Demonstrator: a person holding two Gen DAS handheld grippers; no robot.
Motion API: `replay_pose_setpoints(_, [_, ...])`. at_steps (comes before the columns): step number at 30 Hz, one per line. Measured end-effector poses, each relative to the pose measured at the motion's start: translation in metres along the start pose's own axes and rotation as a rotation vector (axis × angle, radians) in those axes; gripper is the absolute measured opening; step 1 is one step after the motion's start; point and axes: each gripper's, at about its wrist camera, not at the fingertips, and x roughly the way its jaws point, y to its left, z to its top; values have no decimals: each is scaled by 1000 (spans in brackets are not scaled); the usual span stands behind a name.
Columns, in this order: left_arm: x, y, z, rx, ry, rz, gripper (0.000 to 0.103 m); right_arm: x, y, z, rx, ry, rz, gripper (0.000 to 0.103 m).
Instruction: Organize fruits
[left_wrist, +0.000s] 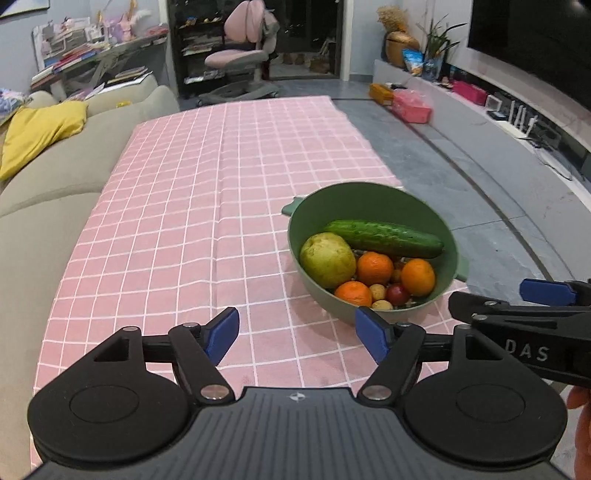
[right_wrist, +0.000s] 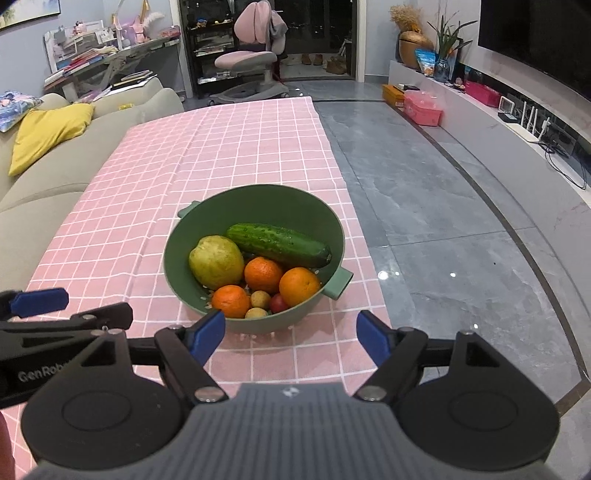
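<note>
Plainly, both tools — left tool (left_wrist: 297, 334), right tool (right_wrist: 291, 334) — gape empty, green bowl (right_wrist: 258, 201) near the tablecloth (right_wrist: 229, 147) edge.

Worktop cloth (right_wrist: 258, 155) is showing pink with a white grid. Bowl (right_wrist: 258, 206) is reading matte green, handles the same green. Inside I'm seeing a dark green cucumber (right_wrist: 279, 245), a yellow-green pear (right_wrist: 216, 262), three oranges (right_wrist: 263, 274) in bright orange, a small red fruit (right_wrist: 277, 303) and two small tan-yellow ones (right_wrist: 260, 298). My left tool (left_wrist: 297, 334) and right tool (right_wrist: 291, 338) are showing black bodies with blue pads. Sofa (right_wrist: 55, 192) is looking beige, its cushion (right_wrist: 51, 129) yellow. Floor (right_wrist: 443, 221) is showing grey marbling; chair (right_wrist: 255, 44) pale pink.
</note>
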Motion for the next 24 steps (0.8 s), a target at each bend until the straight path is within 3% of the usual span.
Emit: replay_pose_setpoints(24, [6,7,2,-45,27,16,84,12,3,9,9,9,7,76])
